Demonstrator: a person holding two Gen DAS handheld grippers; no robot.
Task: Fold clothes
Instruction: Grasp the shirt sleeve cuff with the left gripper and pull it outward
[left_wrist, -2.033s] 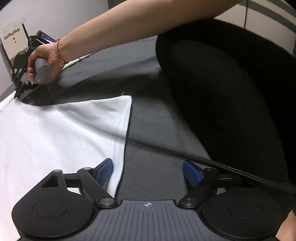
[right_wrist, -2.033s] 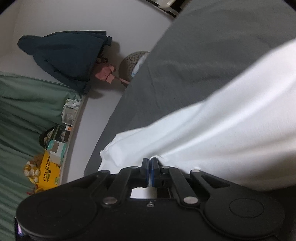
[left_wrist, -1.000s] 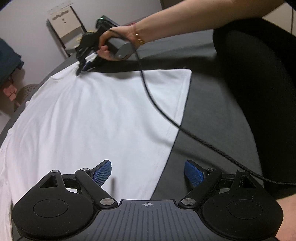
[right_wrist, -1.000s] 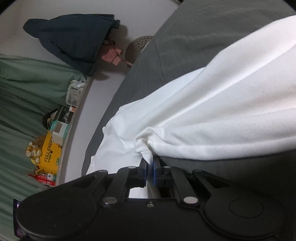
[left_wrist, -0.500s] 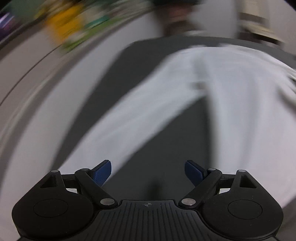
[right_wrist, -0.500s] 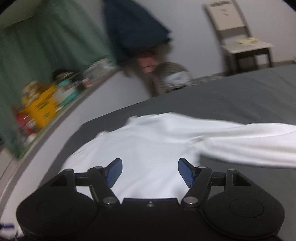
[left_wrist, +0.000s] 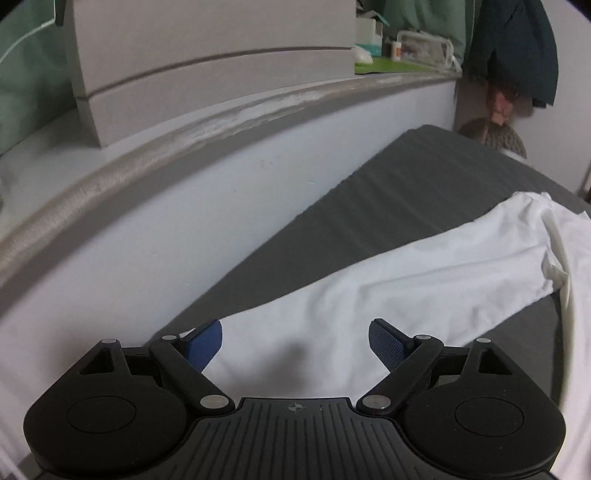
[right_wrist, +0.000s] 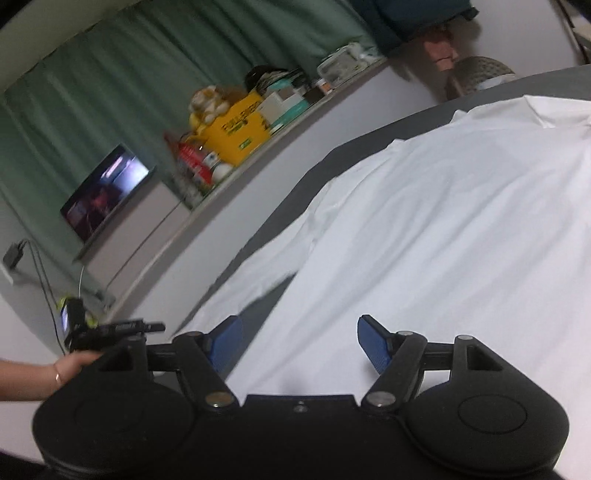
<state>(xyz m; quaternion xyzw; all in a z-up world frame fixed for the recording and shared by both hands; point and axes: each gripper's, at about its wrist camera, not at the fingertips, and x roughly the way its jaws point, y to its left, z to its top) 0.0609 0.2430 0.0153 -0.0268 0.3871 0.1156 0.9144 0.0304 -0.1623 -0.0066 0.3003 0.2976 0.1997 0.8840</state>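
A white long-sleeved shirt (right_wrist: 443, 229) lies spread on the dark grey bed sheet (left_wrist: 406, 192). In the left wrist view one sleeve (left_wrist: 406, 291) runs from under my left gripper (left_wrist: 295, 343) up to the right. That gripper hovers over the sleeve's near end, open, with nothing pinched between its blue pads (left_wrist: 205, 341). In the right wrist view my right gripper (right_wrist: 299, 343) stands open just above the shirt's body, holding no cloth. A hand (right_wrist: 74, 363) holding the other gripper shows at the lower left of that view.
A pale wall with a grey ledge (left_wrist: 184, 122) runs along the bed's far side. On the ledge stand a yellow box (right_wrist: 240, 129), small clutter and a lit screen (right_wrist: 107, 192). A dark jacket (left_wrist: 517, 48) hangs over a woven basket (left_wrist: 495, 138). Green curtains (right_wrist: 147, 74) hang behind.
My right gripper has let go of the bunched shirt cloth and now stands open. Both views have swung round, the left from the shirt's hem to the sleeve by the wall.
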